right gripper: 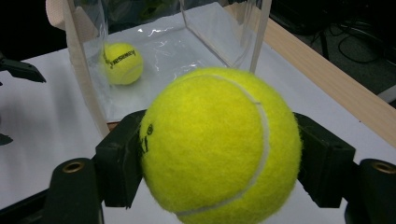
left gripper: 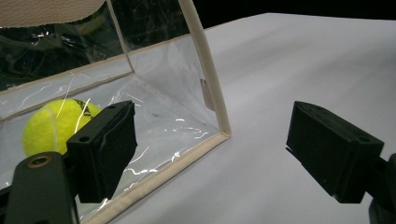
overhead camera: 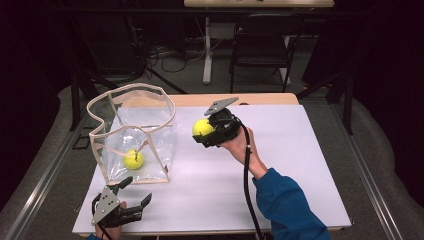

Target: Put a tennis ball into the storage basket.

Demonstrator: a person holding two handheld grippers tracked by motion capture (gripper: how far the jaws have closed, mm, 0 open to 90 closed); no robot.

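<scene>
Tennis ball pinched between right gripper jaws, ahead of them clear bag holding second ball. Left gripper spread, empty, beside bag corner. Probably mid-carry; next needs lift over rim, release.

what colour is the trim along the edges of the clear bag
Beige, or cream, fabric trim on the clear bag; it shows best in the left gripper view.

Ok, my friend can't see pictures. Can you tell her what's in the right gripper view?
A bright yellow tennis ball is squeezed between the right gripper's two black jaws, very close to the camera. Behind it on the white table stands a clear plastic bag with cream edging, and a second tennis ball sits inside it.
</scene>
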